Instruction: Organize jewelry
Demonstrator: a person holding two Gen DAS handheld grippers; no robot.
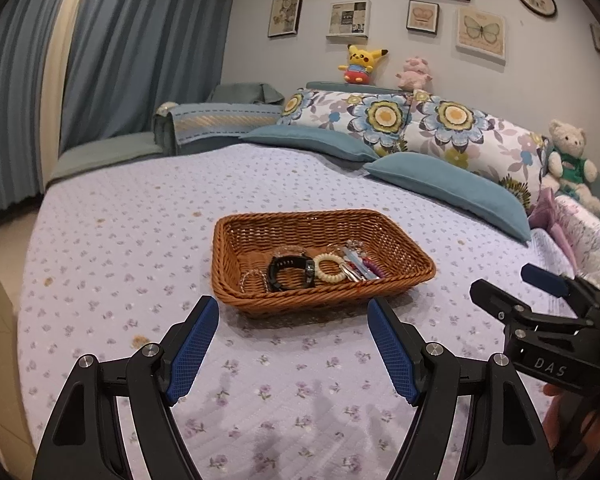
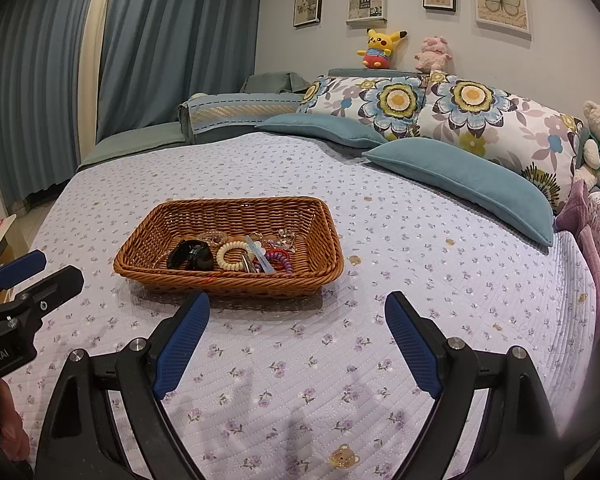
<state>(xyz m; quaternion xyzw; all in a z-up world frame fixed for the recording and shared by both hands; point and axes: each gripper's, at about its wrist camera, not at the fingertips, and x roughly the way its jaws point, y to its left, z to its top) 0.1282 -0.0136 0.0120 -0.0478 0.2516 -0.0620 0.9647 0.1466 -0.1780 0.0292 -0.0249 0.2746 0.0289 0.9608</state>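
A brown wicker basket (image 1: 404,252) sits on the bed; it also shows in the right wrist view (image 2: 140,256). It holds a black watch (image 1: 290,270), a cream spiral hair tie (image 1: 329,267), clear bead bracelets and small coloured pieces. In the right wrist view the black watch (image 2: 190,256), the cream spiral tie (image 2: 232,256) and a purple spiral tie (image 2: 280,260) lie together. My left gripper (image 1: 292,312) is open and empty just short of the basket. My right gripper (image 2: 298,308) is open and empty, near the basket's front right.
The bed has a lilac flowered quilt (image 1: 120,260). Teal cushions (image 1: 452,192) and flowered pillows (image 1: 384,116) lie behind the basket. A teddy bear (image 1: 570,160) sits at the far right. Curtains (image 1: 100,60) hang at the left.
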